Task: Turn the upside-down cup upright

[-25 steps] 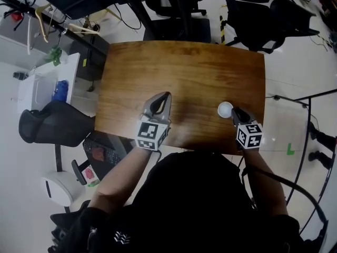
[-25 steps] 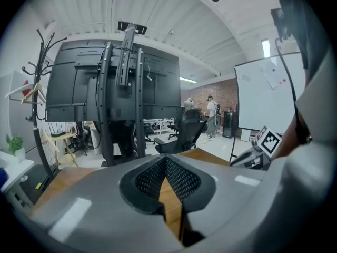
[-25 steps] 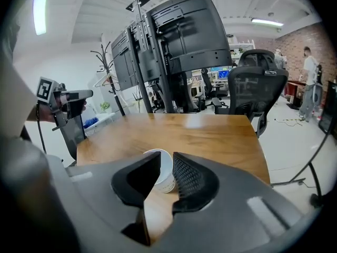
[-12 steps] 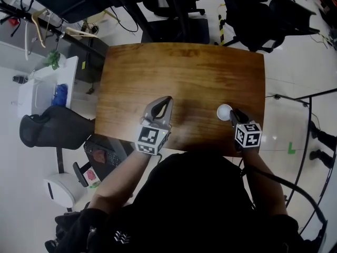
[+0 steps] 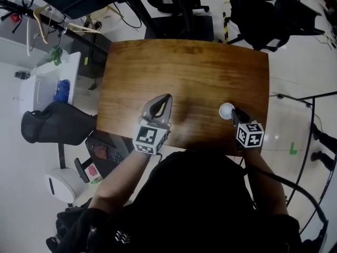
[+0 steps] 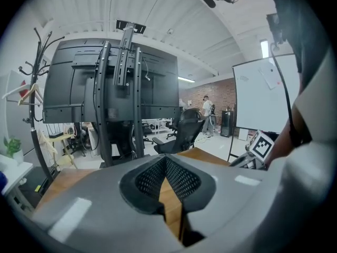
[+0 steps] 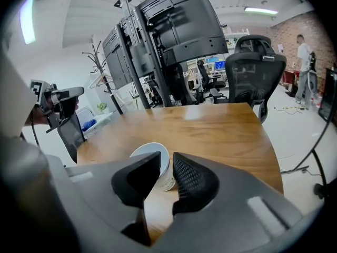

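The cup (image 5: pixel 226 109) is on the near right part of the wooden counter (image 5: pixel 200 67), not far from its near edge. It is small and white with some print on the wall, and I think it is a paper cup. If so, it is very light, the wall is thin and soft, and a hard squeeze can dent it. It can also slide easily on the smooth wood. A good place to hold it seems to be the wall close to the rim, with only gentle pressure.

The right gripper (image 7: pixel 167 159) comes from the near side and points downward at a slope toward the cup. Its fingers (image 7: pixel 195 181) have just been closing, and the wall of the cup is between them, one finger on each side. They appear to pinch it. From these views I cannot tell if the round white face at the top is the base or the mouth.

The left gripper (image 5: pixel 165 98) is well apart from the cup, over the near middle of the counter, and points almost level toward the far side. Its fingers are clenched tip to tip and hold nothing.
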Available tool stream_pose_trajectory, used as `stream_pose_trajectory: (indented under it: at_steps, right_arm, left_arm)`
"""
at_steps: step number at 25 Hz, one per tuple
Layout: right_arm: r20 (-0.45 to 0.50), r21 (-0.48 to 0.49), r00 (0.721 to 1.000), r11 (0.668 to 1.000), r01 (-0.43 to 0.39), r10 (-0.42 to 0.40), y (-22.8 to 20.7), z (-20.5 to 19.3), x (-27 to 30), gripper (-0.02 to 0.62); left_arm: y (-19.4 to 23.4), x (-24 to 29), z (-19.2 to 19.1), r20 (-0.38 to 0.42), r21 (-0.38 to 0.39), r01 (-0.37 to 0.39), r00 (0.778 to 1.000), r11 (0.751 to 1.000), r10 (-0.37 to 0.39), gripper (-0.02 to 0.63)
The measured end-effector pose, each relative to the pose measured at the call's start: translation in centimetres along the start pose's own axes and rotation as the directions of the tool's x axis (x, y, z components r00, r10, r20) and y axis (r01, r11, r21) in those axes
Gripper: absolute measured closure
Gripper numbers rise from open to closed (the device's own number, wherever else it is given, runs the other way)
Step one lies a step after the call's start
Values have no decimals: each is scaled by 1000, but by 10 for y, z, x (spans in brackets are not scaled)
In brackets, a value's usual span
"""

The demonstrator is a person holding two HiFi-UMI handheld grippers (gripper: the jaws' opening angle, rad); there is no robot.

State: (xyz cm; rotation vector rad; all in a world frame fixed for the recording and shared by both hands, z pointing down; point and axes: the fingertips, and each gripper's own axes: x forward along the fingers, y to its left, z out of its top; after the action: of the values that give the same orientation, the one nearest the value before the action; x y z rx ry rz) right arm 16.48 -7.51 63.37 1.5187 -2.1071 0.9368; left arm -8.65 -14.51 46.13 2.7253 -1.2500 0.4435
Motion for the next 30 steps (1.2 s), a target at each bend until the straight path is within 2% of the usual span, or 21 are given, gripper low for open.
stream_pose_trajectory:
  at_steps: [4, 6, 10, 14, 16, 20, 26, 30]
  right_arm:
    - [-26, 20, 1000, 1000, -12, 12, 2, -7, 6, 525]
    - [-27, 23, 1000, 1000, -2, 3, 0, -7, 6, 564]
    - [-10, -52, 1000, 998, 29, -30, -1, 1, 0, 569]
    - [15, -106, 994, 989, 106, -105, -14, 8, -8, 569]
    - [15, -141, 985, 975, 170, -170, -24, 9, -13, 571]
    - [-9, -241, 953, 926, 292, -303, -38, 7, -21, 571]
    - [-34, -331, 953, 903, 273, -300, -21, 1, -15, 570]
    - [11, -334, 927, 873, 356, -374, -34, 11, -25, 571]
  left_arm:
    - [-3, 0, 5, 11, 7, 8, 1000, 1000, -8, 606]
    - [-3, 0, 8, 12, 7, 7, 1000, 1000, -8, 606]
    - [-1, -3, 9, 14, 8, 2, 1000, 1000, -2, 606]
    - [-3, -4, 6, 13, 2, 3, 1000, 1000, -3, 606]
    - [-4, -4, 5, 13, 3, 8, 1000, 1000, -8, 606]
    - [-1, -7, 3, 11, 5, -1, 1000, 1000, 1, 606]
    - [-7, -9, 8, 14, 30, 16, 1000, 999, -16, 606]
    - [-7, -12, 13, 23, 34, 12, 1000, 999, -13, 606]
